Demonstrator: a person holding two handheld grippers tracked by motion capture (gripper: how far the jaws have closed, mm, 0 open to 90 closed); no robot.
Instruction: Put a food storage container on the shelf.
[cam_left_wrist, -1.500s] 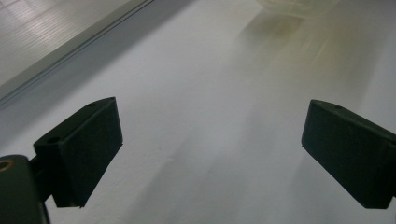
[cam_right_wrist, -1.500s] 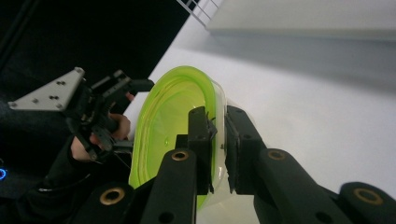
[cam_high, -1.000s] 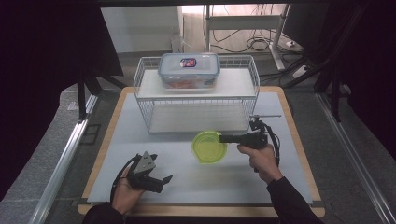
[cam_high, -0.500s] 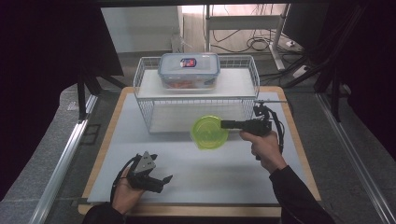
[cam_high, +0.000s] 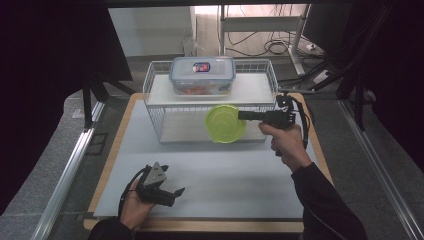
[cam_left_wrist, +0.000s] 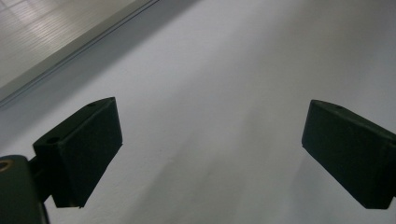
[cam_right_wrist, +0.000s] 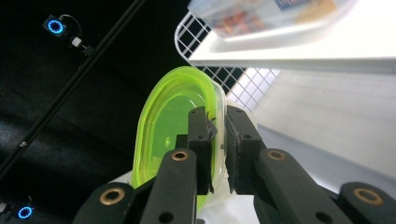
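I am holding the green plastic bowl (cam_high: 226, 123) by its rim in my right gripper (cam_high: 243, 115), jaws pinched tight on the wall, the bowl tipped on edge in front of the white wire rack (cam_high: 155, 107). My left gripper (cam_high: 171, 194) is resting low over the table (cam_high: 225, 175), jaws gaping wide, gripping nothing.

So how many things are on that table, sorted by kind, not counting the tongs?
Green bowls: 1, pinched at its rim by the right tongs
Clear lidded food containers: 1
White wire shelf racks: 1
Total: 3
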